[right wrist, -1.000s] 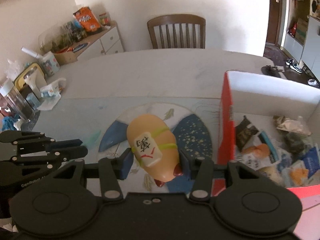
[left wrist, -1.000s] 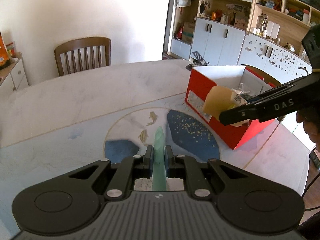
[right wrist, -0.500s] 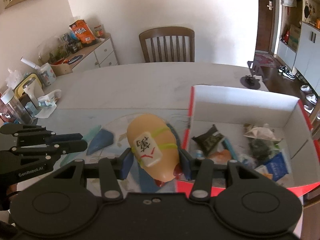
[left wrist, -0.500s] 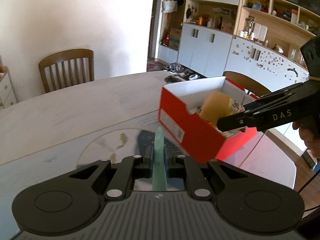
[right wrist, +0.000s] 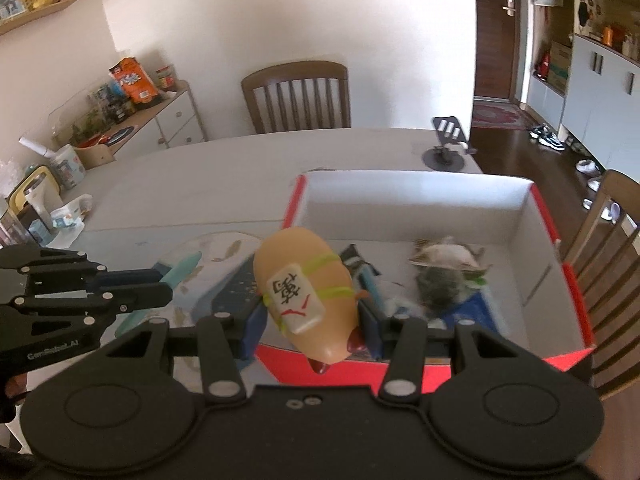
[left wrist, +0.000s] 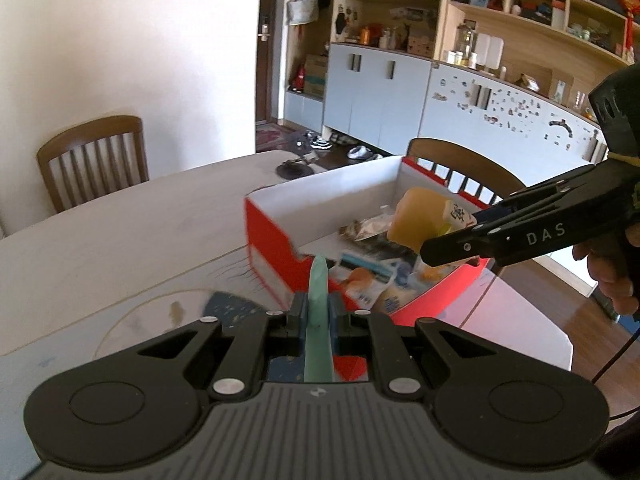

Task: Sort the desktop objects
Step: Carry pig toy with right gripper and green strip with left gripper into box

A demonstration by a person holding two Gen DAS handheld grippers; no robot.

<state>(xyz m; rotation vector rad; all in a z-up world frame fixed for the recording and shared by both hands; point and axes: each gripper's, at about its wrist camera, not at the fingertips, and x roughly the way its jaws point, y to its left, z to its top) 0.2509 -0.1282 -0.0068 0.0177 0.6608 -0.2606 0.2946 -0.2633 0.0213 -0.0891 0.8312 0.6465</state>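
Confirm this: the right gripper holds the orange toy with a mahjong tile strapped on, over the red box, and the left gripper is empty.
Not quite: the left gripper is not empty; its jaws pinch a thin green strip, as the left wrist view shows. The rest stands: the right gripper holds the orange toy over the red box.

Right claw clamped on tan egg-shaped toy with mahjong tile strapped on by green bands, held over near-left corner of red box; wrappers lie inside box; left claw at left grips teal strip above tabletop
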